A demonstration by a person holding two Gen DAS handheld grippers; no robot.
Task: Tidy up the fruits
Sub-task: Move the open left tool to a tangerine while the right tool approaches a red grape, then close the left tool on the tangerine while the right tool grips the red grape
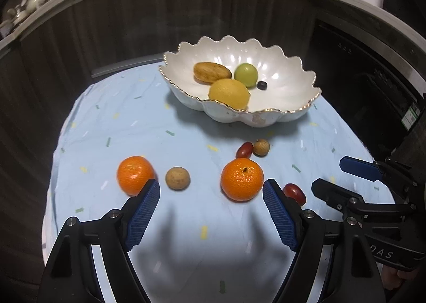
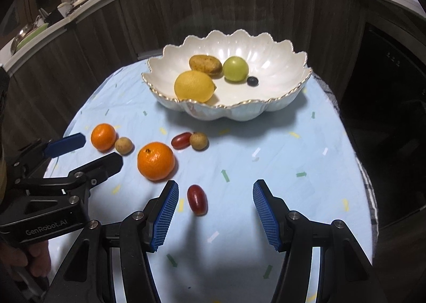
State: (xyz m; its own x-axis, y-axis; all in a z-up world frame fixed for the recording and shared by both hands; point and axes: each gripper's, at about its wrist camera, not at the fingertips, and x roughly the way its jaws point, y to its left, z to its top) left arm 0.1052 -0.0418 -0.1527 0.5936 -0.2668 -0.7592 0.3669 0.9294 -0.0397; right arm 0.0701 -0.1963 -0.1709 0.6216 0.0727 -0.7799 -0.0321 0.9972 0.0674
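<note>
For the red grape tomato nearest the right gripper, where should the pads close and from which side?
Grip the red grape tomato across its narrow middle, coming down from above. It lies flat on the tablecloth, long axis running roughly away from the right gripper, whose open jaws could straddle its short width. Nothing crowds it.

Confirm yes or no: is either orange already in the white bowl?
No. Both oranges lie on the blue cloth in front of the white bowl, which holds other fruit.
</note>
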